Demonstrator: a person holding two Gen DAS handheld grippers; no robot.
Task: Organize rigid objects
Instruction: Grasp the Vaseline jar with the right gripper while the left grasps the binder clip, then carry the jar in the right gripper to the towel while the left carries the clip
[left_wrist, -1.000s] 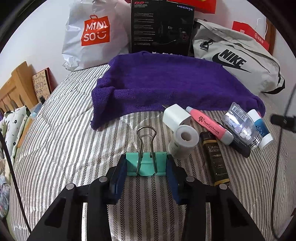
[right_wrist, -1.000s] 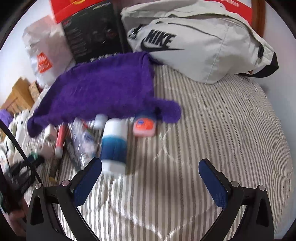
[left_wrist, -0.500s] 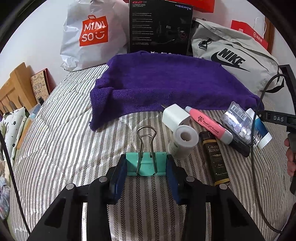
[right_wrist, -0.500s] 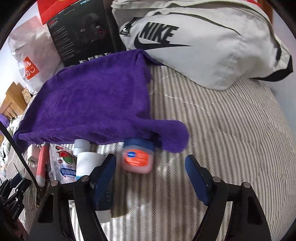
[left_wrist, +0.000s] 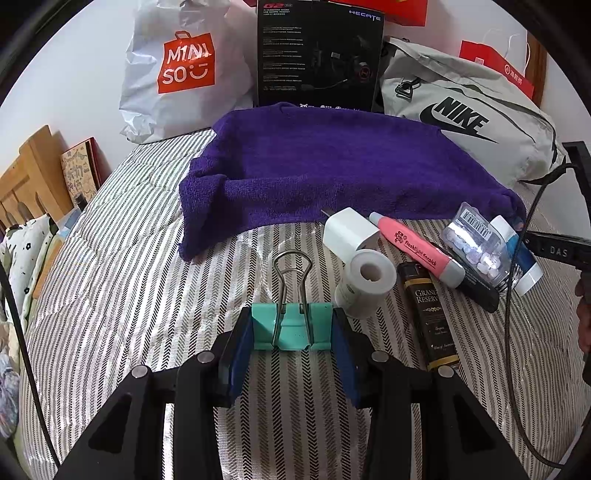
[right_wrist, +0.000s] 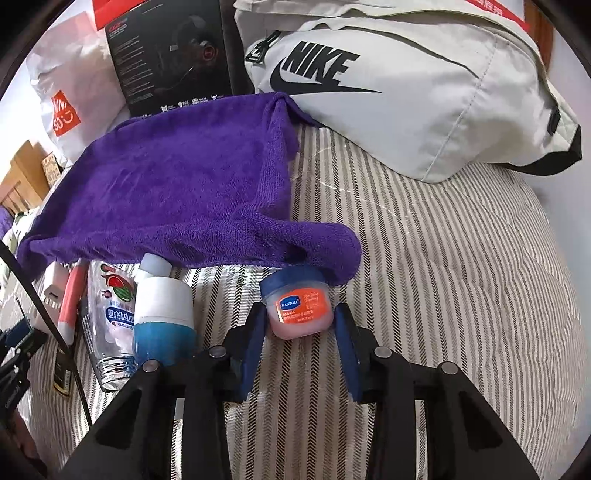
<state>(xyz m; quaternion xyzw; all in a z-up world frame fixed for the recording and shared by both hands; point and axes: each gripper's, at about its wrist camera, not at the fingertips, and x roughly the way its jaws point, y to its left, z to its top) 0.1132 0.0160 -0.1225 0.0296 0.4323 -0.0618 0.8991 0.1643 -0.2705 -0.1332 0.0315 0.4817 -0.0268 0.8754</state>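
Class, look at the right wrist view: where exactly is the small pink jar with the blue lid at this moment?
The pink jar lies on the striped bedcover, low in the middle, between the right gripper's fingers, just below the purple towel's corner.

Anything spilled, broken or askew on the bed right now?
Nothing spilled or broken. The purple towel is rumpled, its front corner drooping beside the pink jar. The clear pill bottle and blue-and-white bottle lie on their sides in the jumbled pile, which fits an unfinished sort.
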